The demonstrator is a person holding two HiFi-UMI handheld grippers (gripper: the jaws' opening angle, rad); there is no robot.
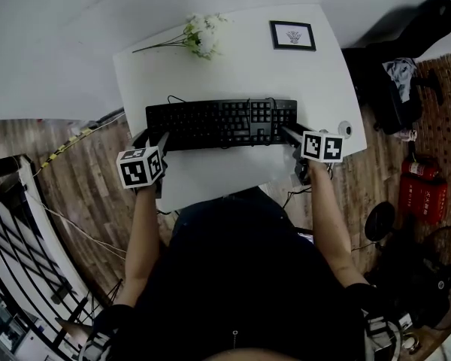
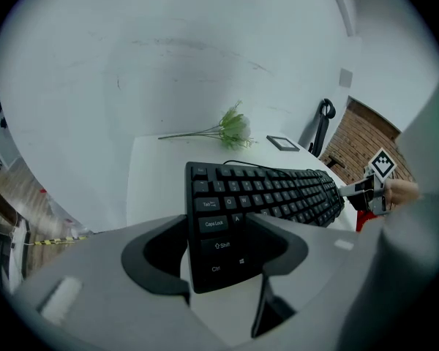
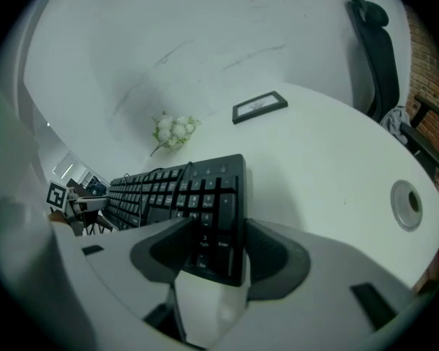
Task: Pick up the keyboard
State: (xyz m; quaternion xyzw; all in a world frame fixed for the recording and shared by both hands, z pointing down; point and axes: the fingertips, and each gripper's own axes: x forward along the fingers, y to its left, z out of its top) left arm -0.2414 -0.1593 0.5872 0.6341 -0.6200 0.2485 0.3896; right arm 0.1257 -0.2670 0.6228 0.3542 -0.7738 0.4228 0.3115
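Left tool [image 2: 216, 220], right tool [image 3: 221, 224] — astride keyboard [image 1: 210, 124] ends

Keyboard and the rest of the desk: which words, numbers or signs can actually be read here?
"Tab": key on the keyboard, left end.
"Caps Lock": key below it.
"Shift": next key down.
"Ctrl": corner key.
"Enter": key at the right end.
Framed picture: print too small.
Marker cubes: patterns only, no words.
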